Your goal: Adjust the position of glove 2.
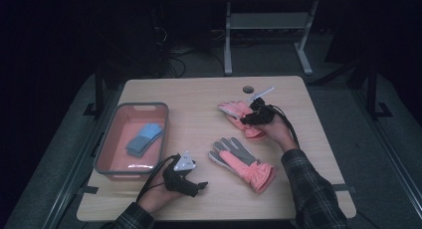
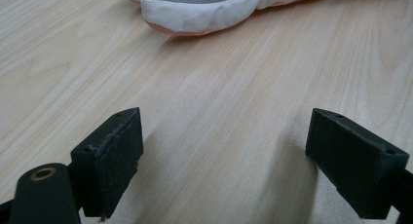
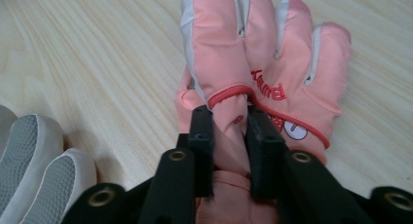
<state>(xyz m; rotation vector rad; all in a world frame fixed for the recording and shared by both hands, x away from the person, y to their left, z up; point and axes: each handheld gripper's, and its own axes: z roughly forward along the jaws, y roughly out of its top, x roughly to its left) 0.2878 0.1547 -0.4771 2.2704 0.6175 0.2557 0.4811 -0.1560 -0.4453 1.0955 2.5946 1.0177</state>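
Two pink ski gloves lie on the wooden table. The far glove (image 1: 238,115) lies back side up, and my right gripper (image 1: 249,118) is shut on a pinched fold of its fabric (image 3: 229,131) in the right gripper view. The near glove (image 1: 241,162) lies palm up, grey and white, with its pink cuff toward the front edge. My left gripper (image 1: 199,185) rests low on the table left of that glove, jaws wide apart with bare wood between them (image 2: 224,160). The near glove's white fingertip (image 2: 204,14) shows ahead of it.
A grey-rimmed pink bin (image 1: 130,139) at the table's left holds a folded blue cloth (image 1: 144,138). A round cable hole (image 1: 248,89) sits near the far edge. Bare wood lies between the bin and the gloves. A metal table frame (image 1: 268,25) stands behind on the floor.
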